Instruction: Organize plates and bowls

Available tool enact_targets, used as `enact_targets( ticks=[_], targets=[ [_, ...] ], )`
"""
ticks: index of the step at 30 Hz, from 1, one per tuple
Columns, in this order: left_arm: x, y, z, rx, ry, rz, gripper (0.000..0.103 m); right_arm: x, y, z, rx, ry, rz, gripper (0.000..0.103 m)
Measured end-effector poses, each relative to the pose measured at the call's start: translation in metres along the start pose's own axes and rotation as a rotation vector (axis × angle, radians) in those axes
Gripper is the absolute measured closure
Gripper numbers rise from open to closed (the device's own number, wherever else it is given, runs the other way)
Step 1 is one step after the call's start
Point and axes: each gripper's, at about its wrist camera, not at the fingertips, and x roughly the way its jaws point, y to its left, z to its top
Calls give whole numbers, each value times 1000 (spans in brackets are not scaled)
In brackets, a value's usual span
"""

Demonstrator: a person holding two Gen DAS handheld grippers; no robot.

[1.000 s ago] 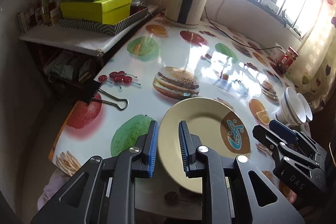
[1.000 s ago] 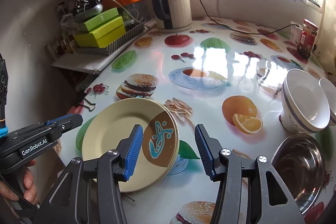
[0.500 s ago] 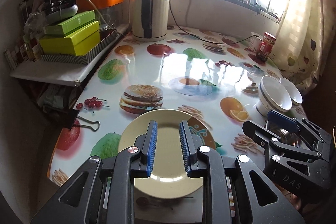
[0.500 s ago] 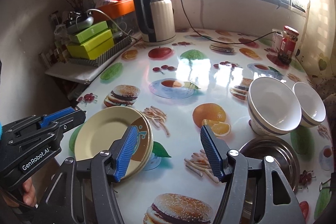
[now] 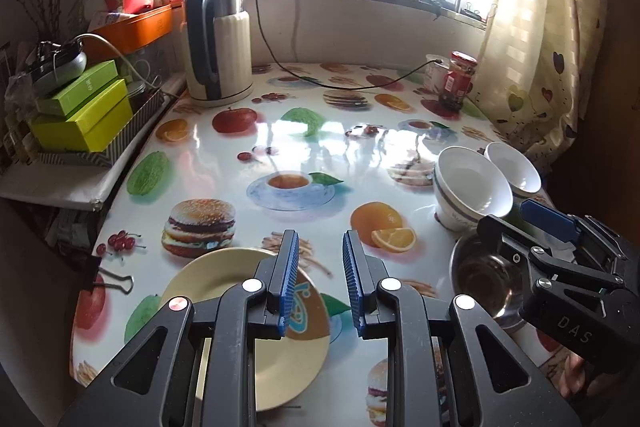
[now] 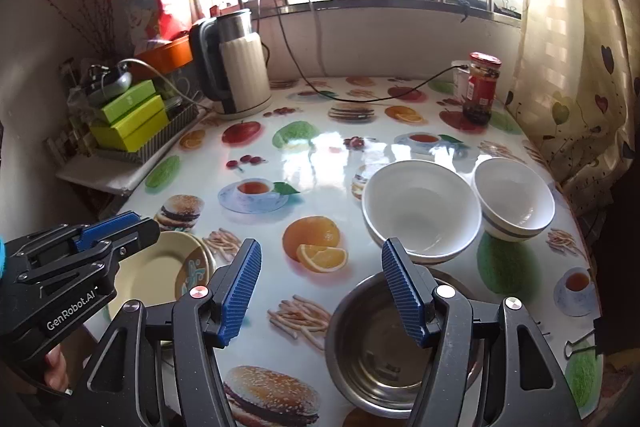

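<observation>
A cream plate point(image 5: 224, 287) with a brown and blue motif lies near the table's front left edge; it also shows in the right wrist view point(image 6: 160, 267). My left gripper point(image 5: 319, 277) is open and empty, above the plate's right side. A large white bowl point(image 6: 420, 211) and a smaller white bowl point(image 6: 516, 199) stand side by side at the right. A steel bowl point(image 6: 380, 347) sits in front of them. My right gripper point(image 6: 320, 291) is open and empty, above the steel bowl's left rim.
The table point(image 5: 360, 147) has a glossy food-print cloth. An electric kettle point(image 5: 218, 47) and its cable stand at the back. A red-lidded jar point(image 6: 482, 89) is back right. Green boxes point(image 5: 80, 115) sit on a side shelf. A binder clip point(image 5: 116, 281) grips the left edge.
Both grippers have swung to the right and pulled back. The left gripper's jaws have opened a little wider. The plate has not moved.
</observation>
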Motion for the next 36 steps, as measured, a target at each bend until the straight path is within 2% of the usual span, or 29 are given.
enact_targets(
  ticks=[7,20,28,32,36],
  targets=[
    [14,-27,12,47,17,-57,79,-10,-31,5,40,-21,-56,39],
    [54,-63,27,35,91,-178,79,-10,-89,6,116,-25,-144,40],
    [81,-85,40,26,117,-224,79,14,-111,8,134,-2,-141,40],
    [95,-92,43,28,133,-217,79,26,-117,8,148,12,-120,40],
    [107,-96,45,21,149,-213,79,36,-118,8,141,24,-110,47]
  ],
)
